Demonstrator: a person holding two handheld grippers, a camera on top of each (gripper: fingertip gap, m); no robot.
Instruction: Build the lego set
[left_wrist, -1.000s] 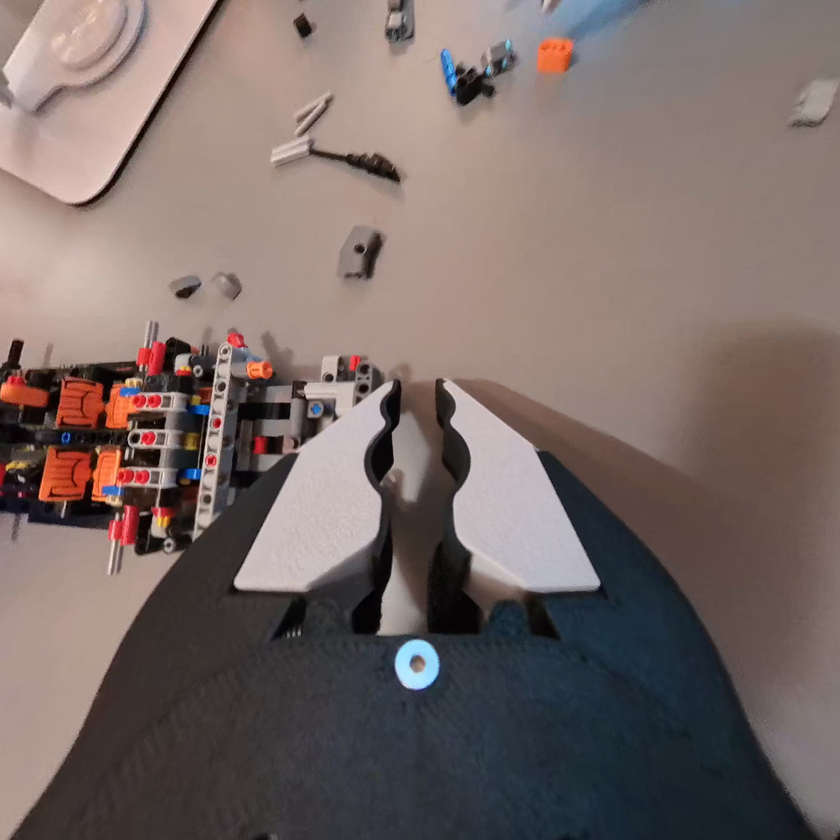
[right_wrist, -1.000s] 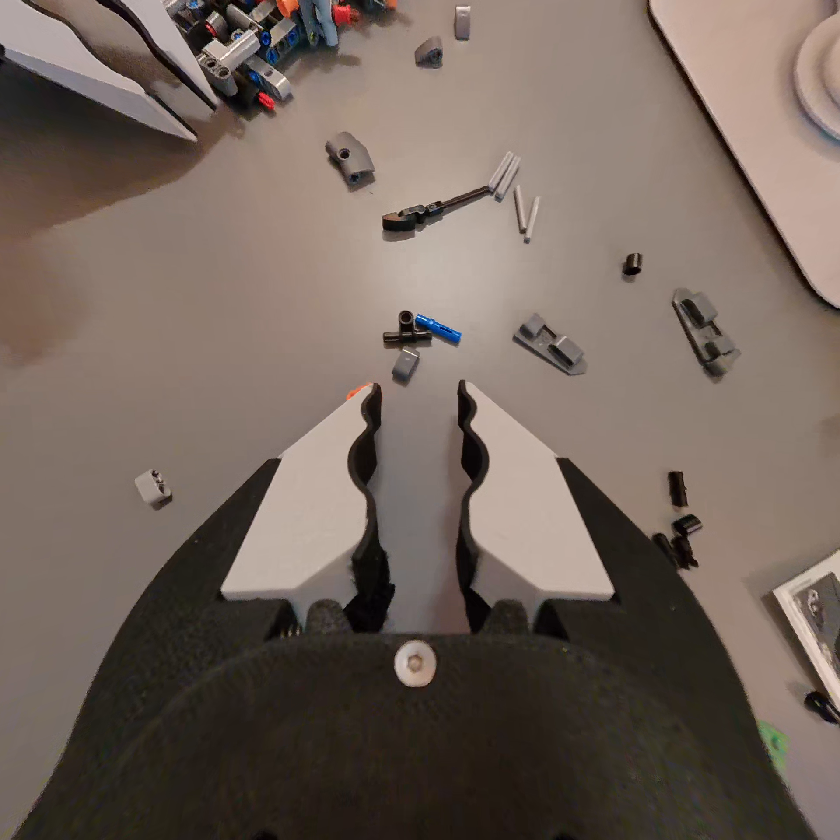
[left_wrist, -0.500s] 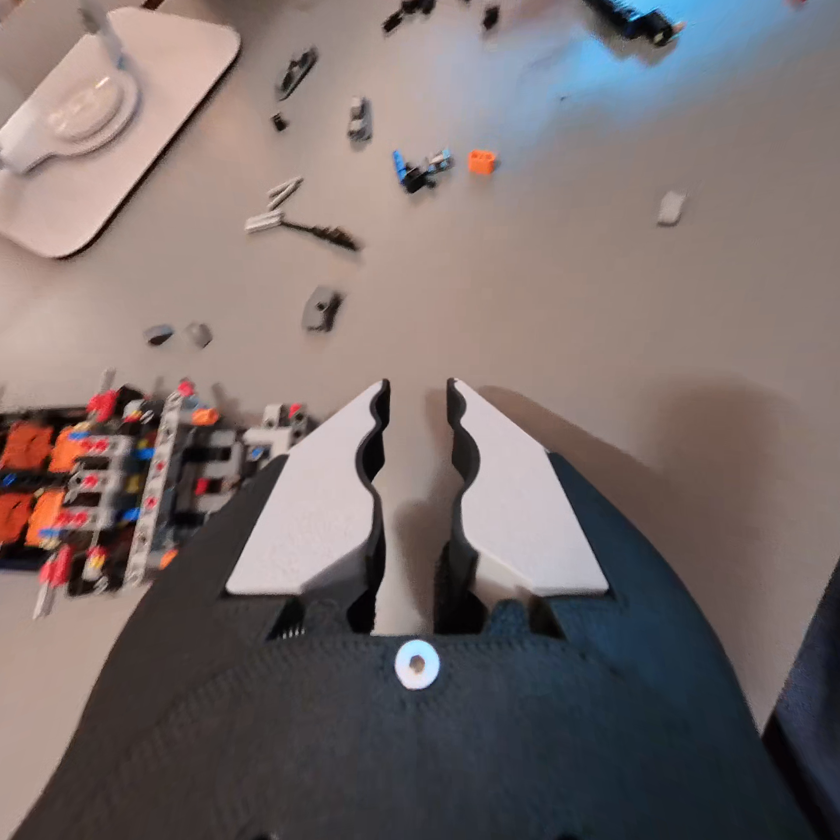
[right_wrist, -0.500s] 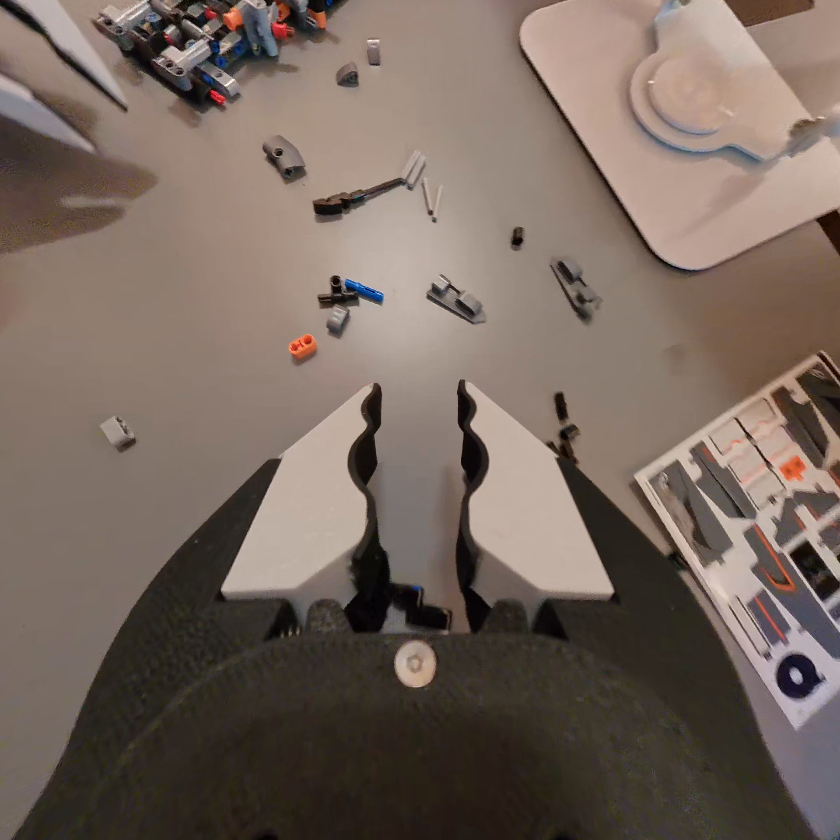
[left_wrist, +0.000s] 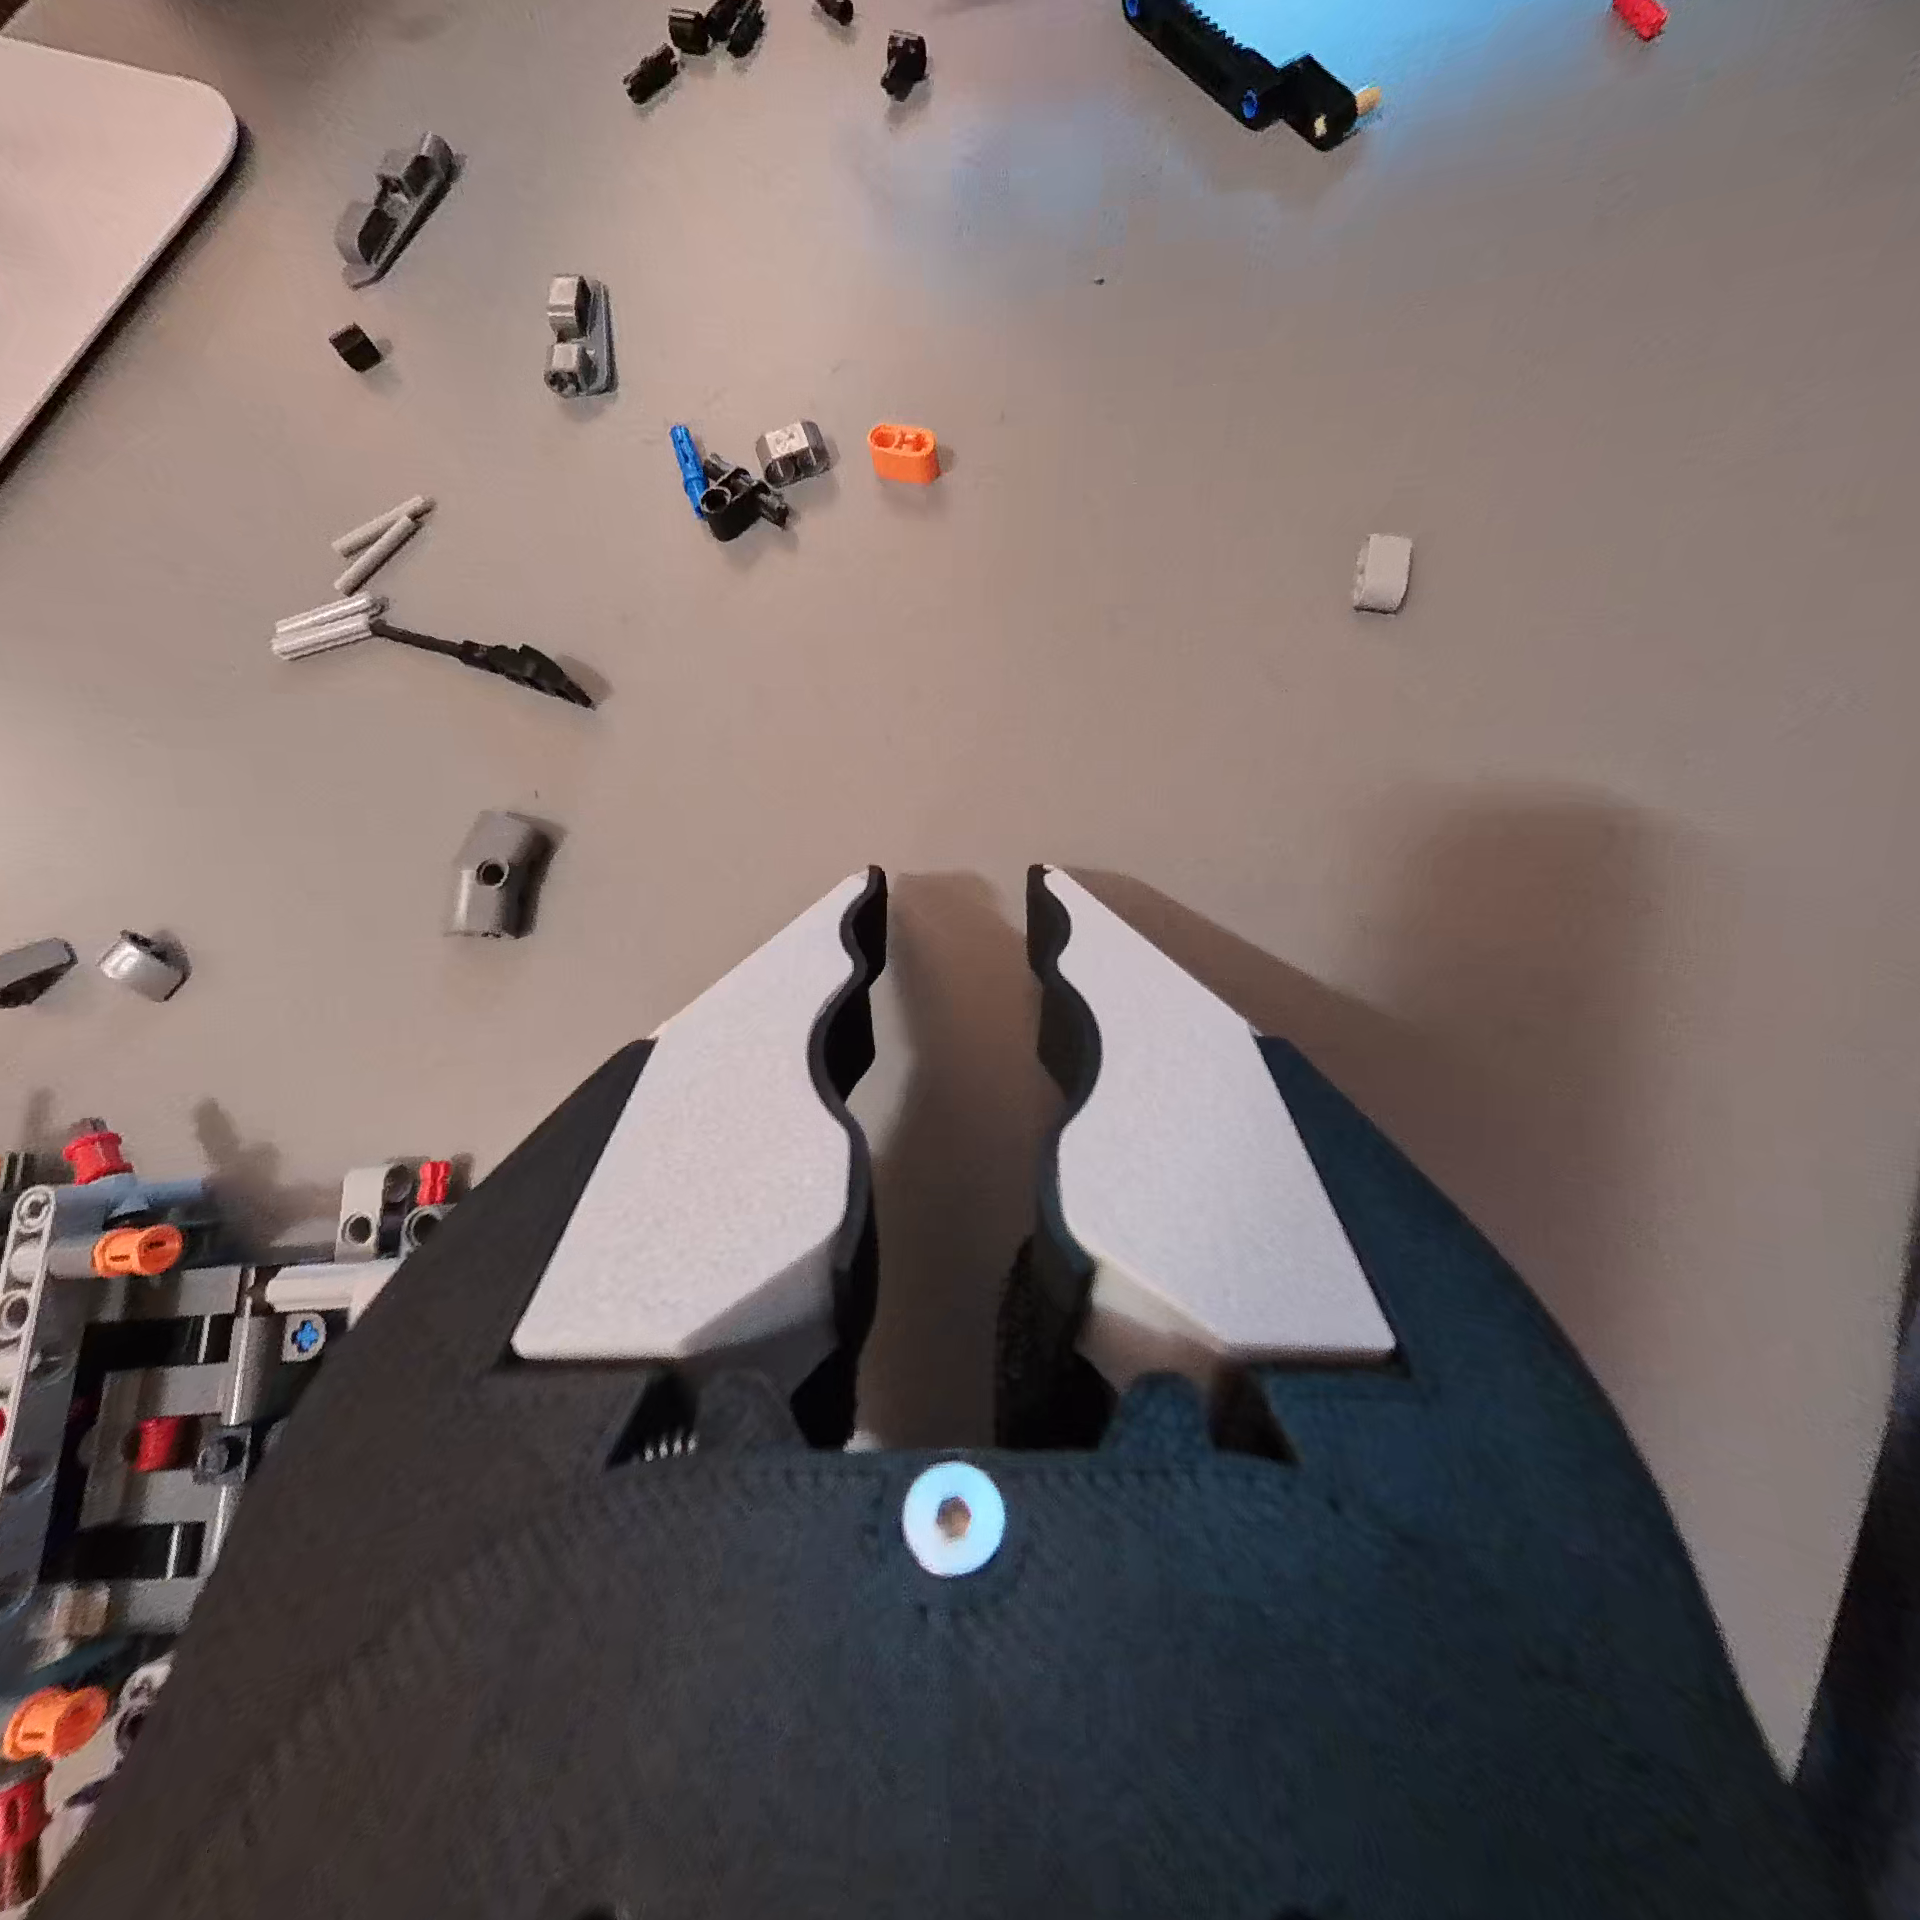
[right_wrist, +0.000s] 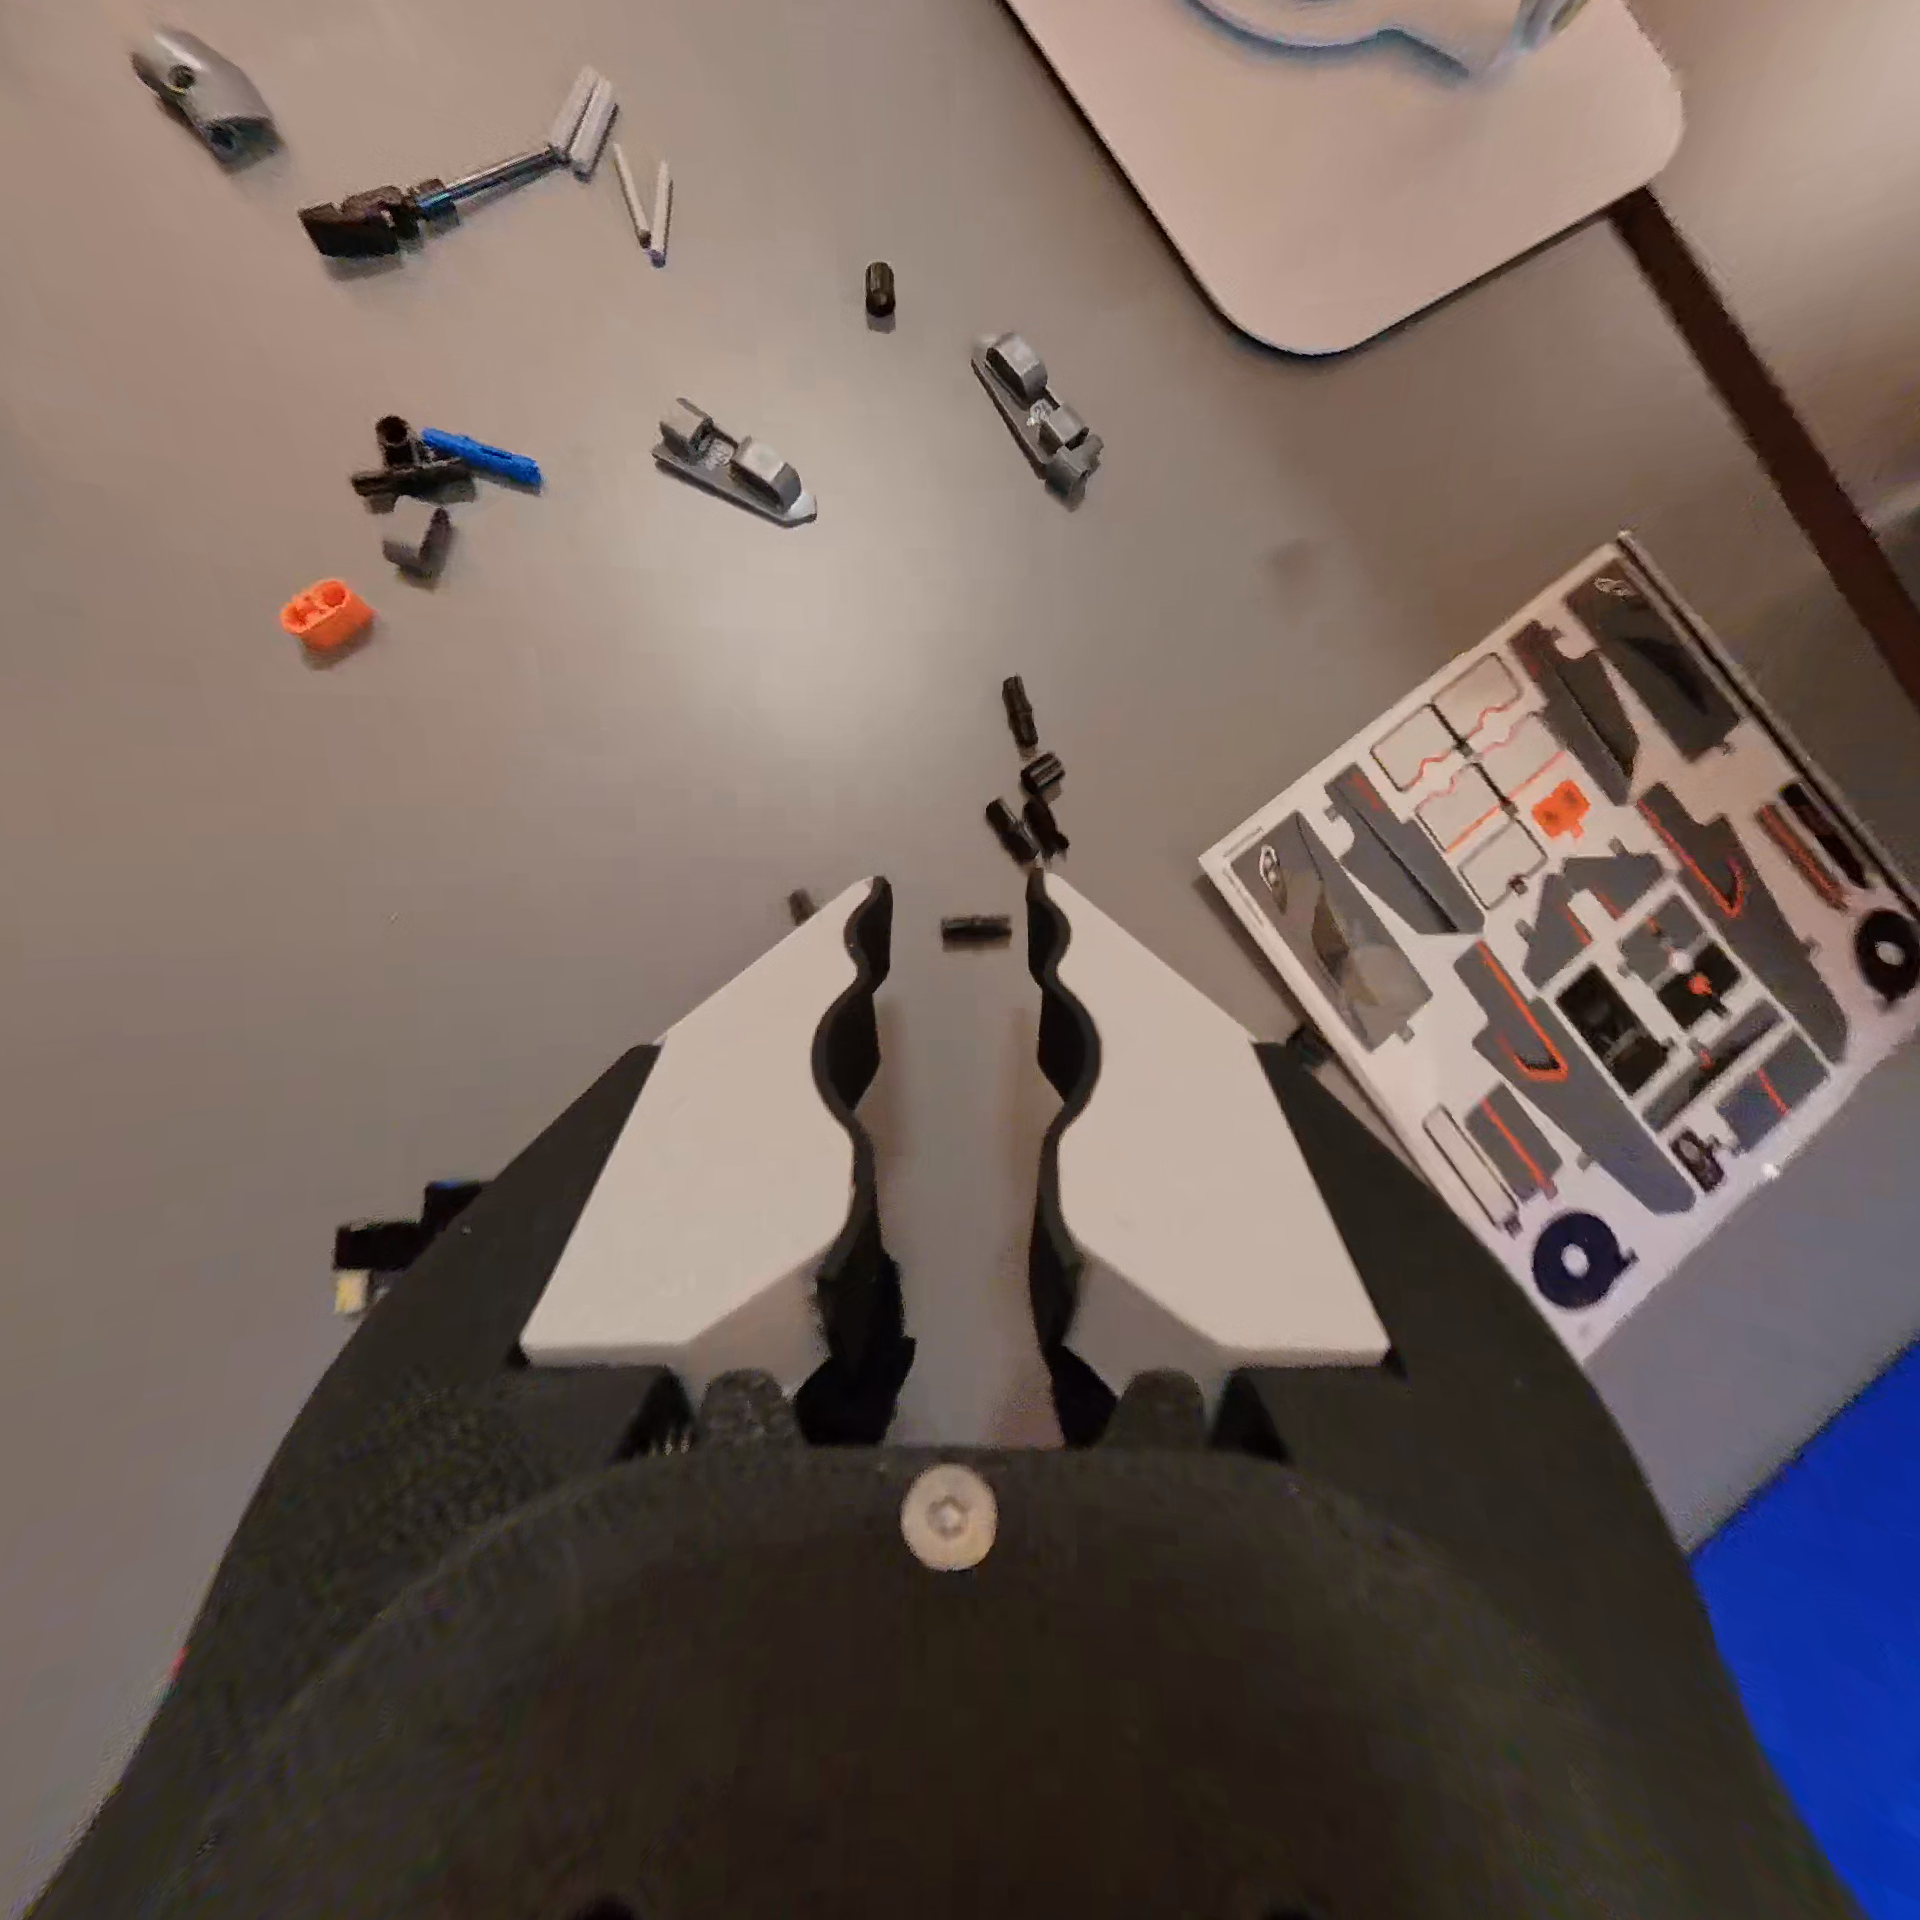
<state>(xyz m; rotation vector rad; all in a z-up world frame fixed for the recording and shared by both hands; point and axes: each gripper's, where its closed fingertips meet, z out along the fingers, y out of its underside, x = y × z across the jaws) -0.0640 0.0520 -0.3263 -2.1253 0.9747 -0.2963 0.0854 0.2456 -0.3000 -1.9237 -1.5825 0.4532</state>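
The half-built lego model (left_wrist: 156, 1351), black and grey with orange and red pins, lies at the lower left of the left wrist view, partly behind my left gripper (left_wrist: 956, 883). That gripper is open and empty above bare table. My right gripper (right_wrist: 956, 894) is open and empty, with a small black pin (right_wrist: 975, 930) lying on the table between its fingertips. Several more black pins (right_wrist: 1029, 800) lie just beyond. An orange two-hole piece (right_wrist: 325, 615) (left_wrist: 904, 453) and a blue pin with a black connector (right_wrist: 447, 462) (left_wrist: 717, 488) lie farther off.
A sticker sheet (right_wrist: 1590, 935) lies right of my right gripper. A white flat base (right_wrist: 1382, 156) sits at the far right near the table edge (right_wrist: 1766, 405). Grey panels (right_wrist: 732, 462) (right_wrist: 1034, 410), grey rods (left_wrist: 379, 530), a black lever (left_wrist: 488, 655) and a black beam (left_wrist: 1247, 73) are scattered about. One gripper's finger ends stand about 25 cm off the other's. Between my left fingertips and the half-built lego model (left_wrist: 156, 1351) there is roughly 15 cm.
My right gripper has moved right and nearer, so the black pins now sit at its fingertips and the sticker sheet is closer. My left gripper has drawn back from the model; its jaws opened slightly.
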